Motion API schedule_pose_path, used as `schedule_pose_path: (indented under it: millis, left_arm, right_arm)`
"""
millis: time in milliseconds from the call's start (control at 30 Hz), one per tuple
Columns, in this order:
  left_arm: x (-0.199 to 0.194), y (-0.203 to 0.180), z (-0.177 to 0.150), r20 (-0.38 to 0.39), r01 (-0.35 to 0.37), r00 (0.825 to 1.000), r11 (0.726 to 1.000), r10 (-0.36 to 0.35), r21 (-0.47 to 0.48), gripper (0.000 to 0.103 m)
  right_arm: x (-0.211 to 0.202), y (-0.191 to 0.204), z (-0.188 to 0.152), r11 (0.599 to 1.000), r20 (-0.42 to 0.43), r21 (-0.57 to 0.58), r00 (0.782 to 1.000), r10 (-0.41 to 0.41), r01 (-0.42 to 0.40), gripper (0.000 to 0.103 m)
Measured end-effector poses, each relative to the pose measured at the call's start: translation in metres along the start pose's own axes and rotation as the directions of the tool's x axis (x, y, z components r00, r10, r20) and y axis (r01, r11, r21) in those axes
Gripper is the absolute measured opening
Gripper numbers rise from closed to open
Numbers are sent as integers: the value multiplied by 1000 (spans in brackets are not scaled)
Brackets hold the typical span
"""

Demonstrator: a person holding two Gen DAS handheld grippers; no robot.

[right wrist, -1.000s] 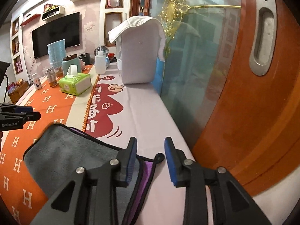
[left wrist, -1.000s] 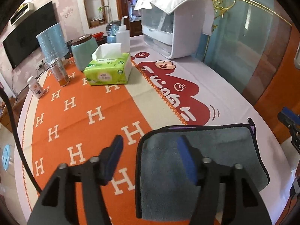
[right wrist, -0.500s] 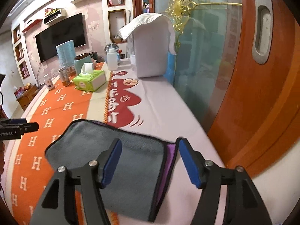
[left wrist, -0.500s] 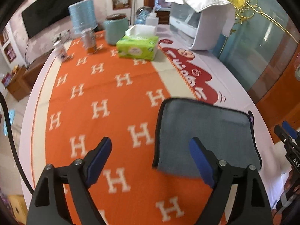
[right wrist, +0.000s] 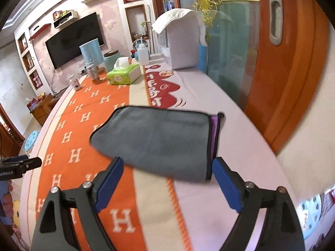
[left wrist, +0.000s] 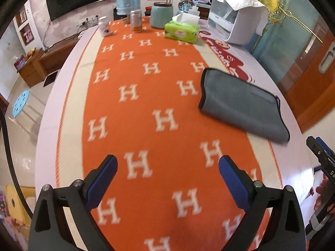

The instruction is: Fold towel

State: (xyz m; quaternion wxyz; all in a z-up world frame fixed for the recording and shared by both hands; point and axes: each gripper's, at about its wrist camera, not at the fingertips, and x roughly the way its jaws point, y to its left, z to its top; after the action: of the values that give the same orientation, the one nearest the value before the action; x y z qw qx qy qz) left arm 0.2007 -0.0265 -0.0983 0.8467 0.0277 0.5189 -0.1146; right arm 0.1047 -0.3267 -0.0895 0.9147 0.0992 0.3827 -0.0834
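A grey towel (left wrist: 240, 102) with a black hem lies folded flat on the table, a purple inner layer showing at one end (right wrist: 214, 133). It also shows in the right wrist view (right wrist: 163, 142). My left gripper (left wrist: 168, 173) is open and empty, held above the orange cloth, well to the left of the towel and nearer the table's front. My right gripper (right wrist: 167, 175) is open and empty, just in front of the towel's near edge and raised above it. The right gripper shows at the right edge of the left wrist view (left wrist: 320, 152).
The table (left wrist: 69, 67) has an orange H-patterned cloth (left wrist: 146, 83). At the far end stand a green tissue box (left wrist: 182, 31), a teal jar (left wrist: 161, 15), a can (left wrist: 136, 21), a small bottle (left wrist: 104, 26) and a white appliance (left wrist: 236, 23). An orange door (right wrist: 293, 62) is to the right.
Both grippers have opened wide, let go of the towel and pulled back and up from it. The towel now lies folded by itself on the table.
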Motion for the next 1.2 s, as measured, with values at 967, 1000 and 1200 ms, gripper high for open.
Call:
schedule_pose_path:
  millis: [967, 1000, 1200]
  left_arm:
    - [-132, 27, -161, -44, -52, 998, 972, 43, -229, 97]
    - [-136, 24, -163, -41, -55, 998, 971, 47, -233, 97]
    - [-161, -3, -167, -4, -39, 999, 971, 39, -236, 97]
  right_arm:
    - [-128, 103, -98, 971, -266, -6, 936, 229, -239, 99]
    - [-130, 102, -98, 970, -273, -11, 934, 231, -243, 99]
    - [-152, 90, -98, 969, -304, -48, 928, 217, -243, 99]
